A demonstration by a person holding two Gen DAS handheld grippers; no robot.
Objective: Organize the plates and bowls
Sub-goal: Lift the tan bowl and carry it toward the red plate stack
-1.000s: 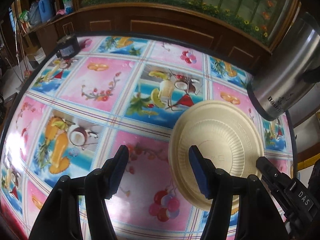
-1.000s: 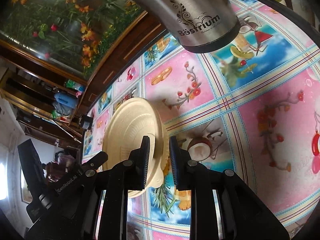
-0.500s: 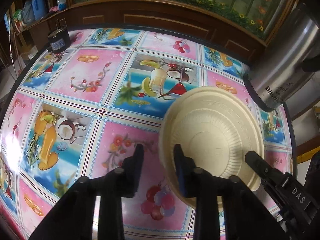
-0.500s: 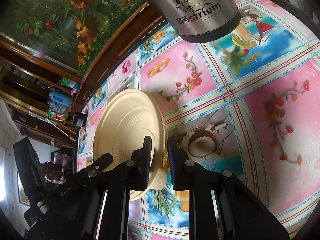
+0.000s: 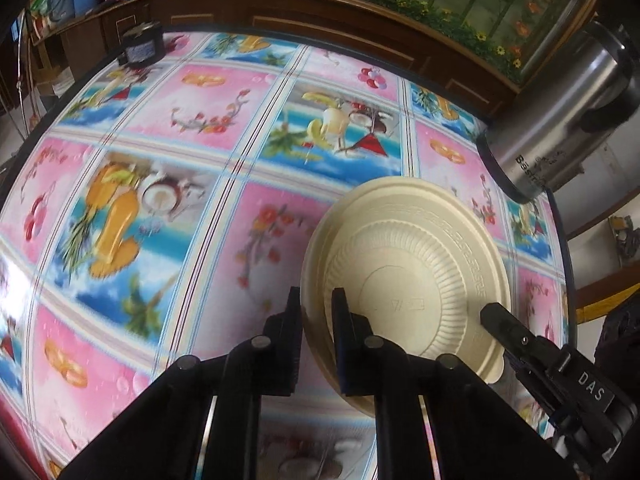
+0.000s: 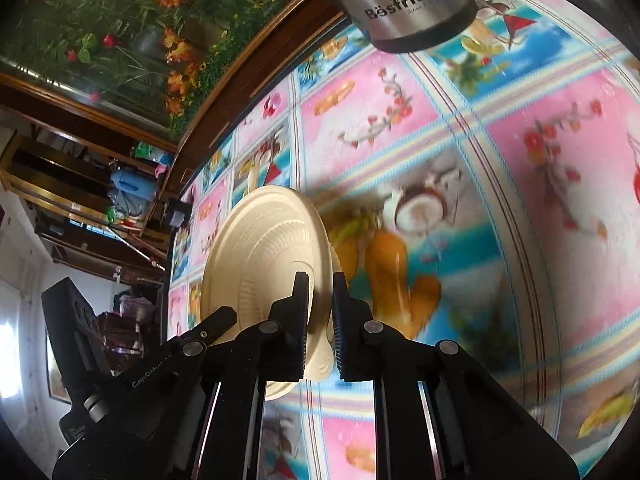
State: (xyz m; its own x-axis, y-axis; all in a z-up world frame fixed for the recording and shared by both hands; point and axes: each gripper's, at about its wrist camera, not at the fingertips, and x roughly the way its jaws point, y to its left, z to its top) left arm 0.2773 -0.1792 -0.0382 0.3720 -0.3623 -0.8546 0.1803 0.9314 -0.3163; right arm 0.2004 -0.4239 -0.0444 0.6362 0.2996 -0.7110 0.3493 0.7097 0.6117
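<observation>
A cream ribbed plate [image 5: 408,272] is held between both grippers above the fruit-print tablecloth [image 5: 200,152]. My left gripper [image 5: 318,296] has its jaws closing tight on the plate's left rim, both pads against it. The right gripper's black fingertip [image 5: 496,316] reaches the opposite rim. In the right wrist view the same plate [image 6: 260,252] appears edge-on and tilted. My right gripper [image 6: 320,284] has its jaws closing on the near rim, which is pinched between its pads. The left gripper's fingers [image 6: 216,320] show at the lower left.
A tall steel flask [image 5: 560,112] stands at the table's far right edge, close to the plate, and shows again as the flask [image 6: 408,0]. A small dark jar [image 5: 142,44] sits at the far left corner. A wooden cabinet with an aquarium [image 5: 360,4] runs behind the table.
My left gripper went from wide open beside the plate to clamped on its rim. The right gripper's jaws narrowed on the other rim. Both views have shifted and the cloth is blurred.
</observation>
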